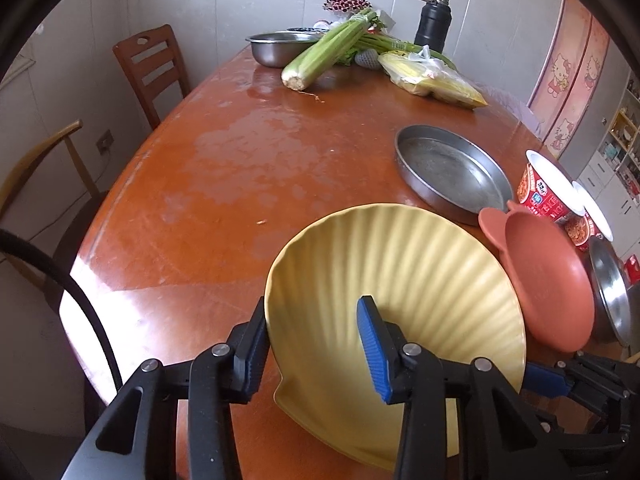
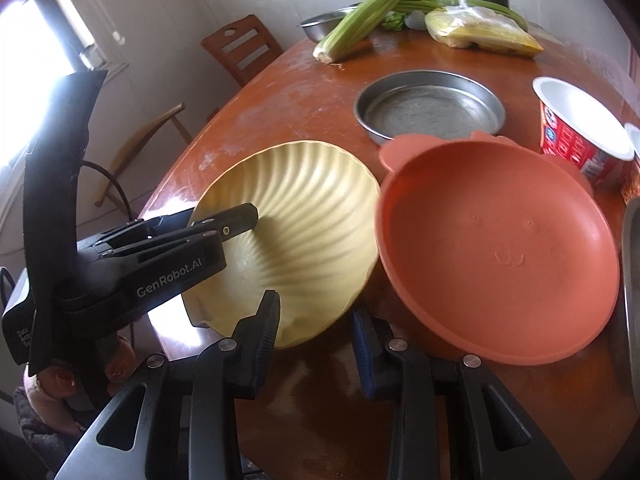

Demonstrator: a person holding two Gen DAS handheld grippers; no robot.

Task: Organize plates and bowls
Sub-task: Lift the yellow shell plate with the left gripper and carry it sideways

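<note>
**Q:** Report the workspace, largest item first.

**A:** The orange-brown table is my reference. On it, toward its far end from my tools, lies a celery bunch against a steel bowl. Nearer sits a round metal pan. Just in front of the pan is the terracotta plate, flat on the table, a faint face embossed inside.

**Q:** And the yellow ribbed plate?

**A:** The yellow ribbed plate is tilted, rim against the terracotta plate. My left gripper is clamped on its near edge, one finger inside, one outside. The housing reads "GenRobot.AI".

**Q:** Right tool?

**A:** My right gripper is spread apart, grasping nothing, low over the table between both plates.

**Q:** Other writing?

**A:** The red instant-noodle cup beside the pan carries print too small to read.
</note>
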